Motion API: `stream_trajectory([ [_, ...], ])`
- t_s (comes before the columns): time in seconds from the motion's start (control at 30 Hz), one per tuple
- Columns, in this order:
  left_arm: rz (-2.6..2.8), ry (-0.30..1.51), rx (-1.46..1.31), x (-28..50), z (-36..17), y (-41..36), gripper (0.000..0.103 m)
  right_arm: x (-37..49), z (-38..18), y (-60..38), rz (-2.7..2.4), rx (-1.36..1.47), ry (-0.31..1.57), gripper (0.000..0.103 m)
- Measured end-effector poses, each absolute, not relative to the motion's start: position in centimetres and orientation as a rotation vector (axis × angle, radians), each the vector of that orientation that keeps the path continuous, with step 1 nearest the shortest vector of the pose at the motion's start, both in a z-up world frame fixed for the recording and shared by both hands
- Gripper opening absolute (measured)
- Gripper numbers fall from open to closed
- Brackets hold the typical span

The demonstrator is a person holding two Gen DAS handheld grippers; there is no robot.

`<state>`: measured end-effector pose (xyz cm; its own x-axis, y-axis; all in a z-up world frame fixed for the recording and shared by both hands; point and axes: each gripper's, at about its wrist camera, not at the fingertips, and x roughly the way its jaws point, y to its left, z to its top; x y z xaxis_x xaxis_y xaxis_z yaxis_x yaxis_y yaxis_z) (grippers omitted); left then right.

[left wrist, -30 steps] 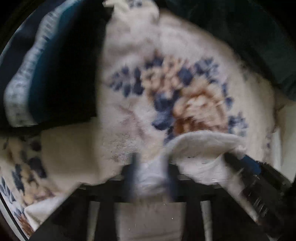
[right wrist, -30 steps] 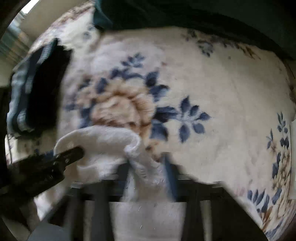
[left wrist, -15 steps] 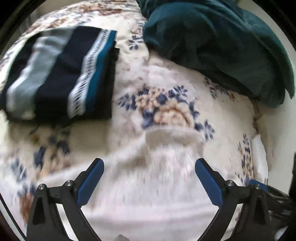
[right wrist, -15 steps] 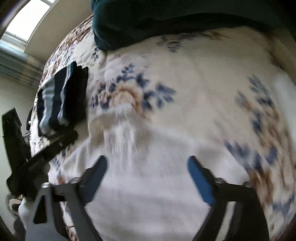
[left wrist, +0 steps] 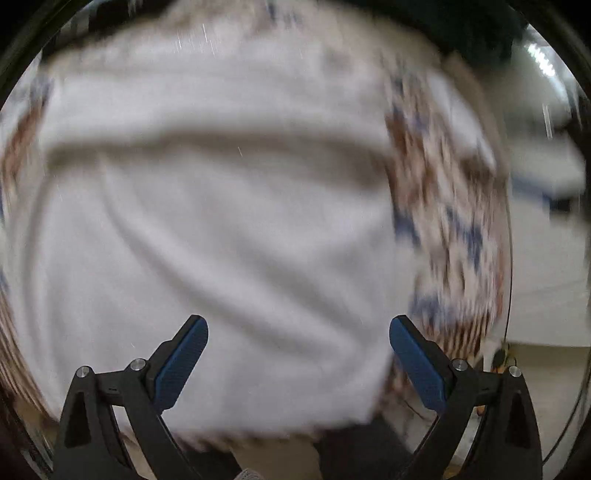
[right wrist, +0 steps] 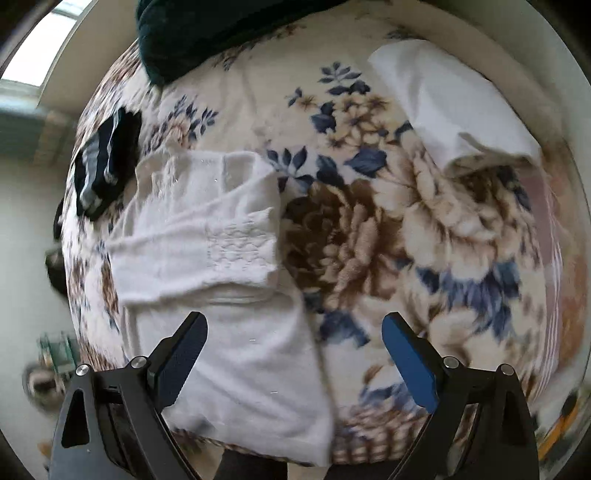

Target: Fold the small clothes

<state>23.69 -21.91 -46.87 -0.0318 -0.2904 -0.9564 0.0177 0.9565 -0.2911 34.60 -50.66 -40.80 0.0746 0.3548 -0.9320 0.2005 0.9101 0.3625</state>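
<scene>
Your right gripper (right wrist: 291, 354) hangs with jaws spread wide and empty, and the white garment (right wrist: 221, 266) lies just ahead and to its left, the near hem under the left finger. Its long axis runs away from you toward the striped folded piece (right wrist: 103, 166), with one layer already turned over across the middle. Your left gripper (left wrist: 295, 362) is also spread and empty, right over the same garment (left wrist: 221, 221), so it looks the nearer tool; that view is blurred. Everything rests on a floral blanket (right wrist: 406, 240). A white cloth (right wrist: 443, 103) lies well apart to the right, a dark green heap (right wrist: 207, 29) at the far edge.
</scene>
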Motion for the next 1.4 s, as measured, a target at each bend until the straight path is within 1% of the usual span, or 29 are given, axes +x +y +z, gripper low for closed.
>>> stream_trajectory([
  [0.1, -0.18, 1.651, -0.222, 19.3, -49.7, -27.0, 0.101, 36.5, -43.7, -51.4, 0.186, 0.432, 1.543, 0.097],
  [0.2, -0.146, 1.685, -0.151, 16.7, -52.0, -31.4, 0.101, 38.1, -46.4, -51.7, 0.241, 0.4, 1.574, 0.097],
  [0.33, -0.022, 1.665, -0.008, 15.7, -54.9, -33.7, 0.101, 39.7, -49.5, -50.9, 0.327, 0.392, 1.609, 0.097],
  [0.4, 0.029, 1.636, -0.019, 15.8, -55.8, -33.4, 0.099, 40.8, -51.0, -50.4, 0.368, 0.418, 1.615, 0.097],
  [0.47, 0.054, 1.589, -0.047, 16.0, -55.6, -32.8, 0.091, 42.0, -52.1, -49.7, 0.403, 0.434, 1.612, 0.097],
  [0.5, 0.058, 1.555, -0.04, 16.2, -55.3, -32.7, 0.08, 42.8, -52.7, -49.2, 0.43, 0.448, 1.607, 0.097],
  [0.53, 0.058, 1.536, -0.03, 16.4, -55.0, -32.6, 0.06, 43.5, -53.3, -48.8, 0.451, 0.461, 1.609, 0.097],
  [0.57, 0.054, 1.511, -0.015, 16.5, -54.6, -32.6, 0.047, 44.1, -53.9, -48.4, 0.462, 0.47, 1.613, 0.097],
  [0.6, 0.05, 1.487, 0.004, 16.7, -54.3, -32.6, 0.026, 44.9, -54.7, -47.9, 0.467, 0.48, 1.613, 0.097],
  [0.63, 0.053, 1.47, 0.014, 16.9, -54.0, -32.5, 0.018, 45.4, -55.2, -47.6, 0.477, 0.492, 1.615, 0.097],
  [0.7, 0.061, 1.438, 0.005, 17.2, -53.3, -31.8, 0.011, 46.3, -56.4, -46.8, 0.492, 0.509, 1.623, 0.097],
  [0.83, 0.059, 1.401, 0.002, 17.3, -52.1, -31.0, 0.009, 47.5, -58.0, -44.8, 0.522, 0.546, 1.63, 0.097],
  [0.87, 0.063, 1.377, 0.011, 17.3, -51.4, -30.9, 0.009, 47.6, -58.0, -44.2, 0.529, 0.541, 1.628, 0.094],
  [0.9, 0.065, 1.36, 0.02, 17.1, -50.9, -30.8, 0.009, 47.7, -57.9, -43.7, 0.535, 0.536, 1.612, 0.07],
  [0.93, 0.069, 1.343, 0.029, 16.8, -50.3, -30.7, 0.008, 47.7, -57.8, -43.2, 0.539, 0.534, 1.608, 0.033],
  [0.97, 0.073, 1.324, 0.036, 16.7, -49.6, -30.6, 0.008, 47.7, -57.8, -42.7, 0.541, 0.533, 1.613, 0.023],
  [1.03, 0.081, 1.305, 0.034, 16.4, -48.8, -30.8, 0.008, 47.7, -57.0, -42.1, 0.518, 0.538, 1.594, 0.019],
  [1.17, 0.101, 1.279, -0.007, 15.5, -47.3, -30.0, 0.008, 47.8, -54.3, -41.4, 0.493, 0.541, 1.588, 0.017],
  [1.27, 0.122, 1.253, -0.078, 14.6, -45.7, -28.0, 0.008, 48.3, -51.2, -40.2, 0.471, 0.507, 1.58, 0.016],
  [1.4, 0.176, 1.205, -0.217, 14.4, -42.7, -23.2, 0.008, 49.4, -46.5, -36.4, 0.426, 0.403, 1.582, 0.015],
])
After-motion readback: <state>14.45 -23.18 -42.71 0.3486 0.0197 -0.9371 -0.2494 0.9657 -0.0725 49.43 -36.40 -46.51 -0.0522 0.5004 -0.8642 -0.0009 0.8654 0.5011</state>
